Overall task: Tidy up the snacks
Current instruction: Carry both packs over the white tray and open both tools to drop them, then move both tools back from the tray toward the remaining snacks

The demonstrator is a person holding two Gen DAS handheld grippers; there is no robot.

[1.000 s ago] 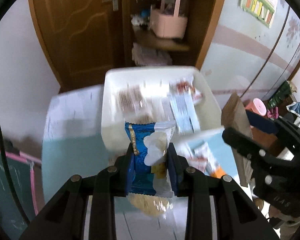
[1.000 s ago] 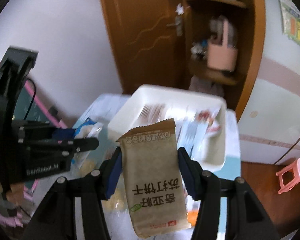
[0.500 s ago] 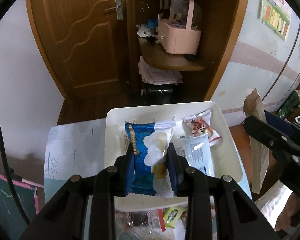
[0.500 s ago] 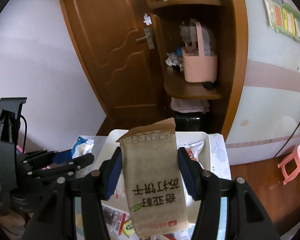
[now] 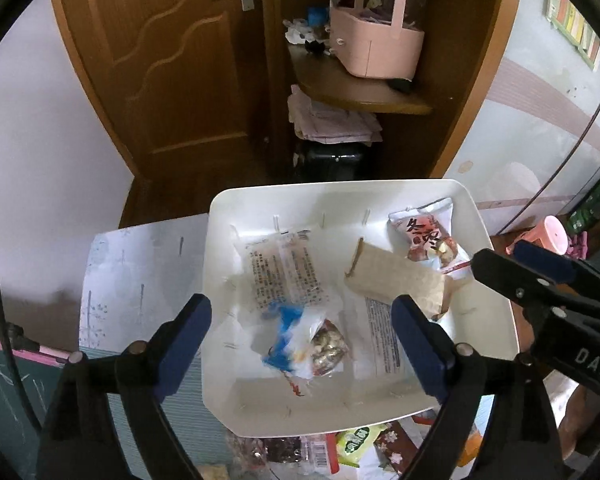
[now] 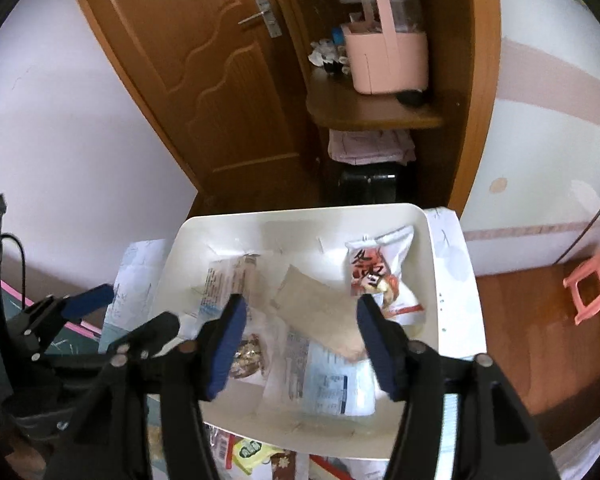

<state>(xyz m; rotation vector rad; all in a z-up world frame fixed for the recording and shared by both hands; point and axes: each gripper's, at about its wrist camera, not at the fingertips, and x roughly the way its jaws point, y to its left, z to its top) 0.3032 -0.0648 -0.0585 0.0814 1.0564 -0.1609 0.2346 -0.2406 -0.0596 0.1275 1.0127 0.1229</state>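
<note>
A white tray (image 5: 220, 320) (image 6: 172, 256) holds several snack packs. The blue-and-white snack pack (image 5: 300, 344) lies in its near left part, blurred. The brown paper biscuit pack (image 5: 396, 280) (image 6: 320, 312) lies tilted in the middle right. A red-and-white pack (image 5: 428, 236) (image 6: 376, 272) sits at the far right, and a clear printed pack (image 5: 284, 268) at the left. My left gripper (image 5: 300, 352) is open and empty above the tray's near side. My right gripper (image 6: 298, 344) is open and empty above the tray; it also shows in the left wrist view (image 5: 540, 280).
More snack packs (image 5: 356, 448) (image 6: 252, 452) lie on the table in front of the tray. A brown door (image 5: 172, 60), a shelf with a pink basket (image 5: 376, 48) and a pink stool (image 6: 596, 280) stand beyond the table.
Both grippers have opened. The blue-and-white pack and the brown biscuit pack have dropped from them into the tray.
</note>
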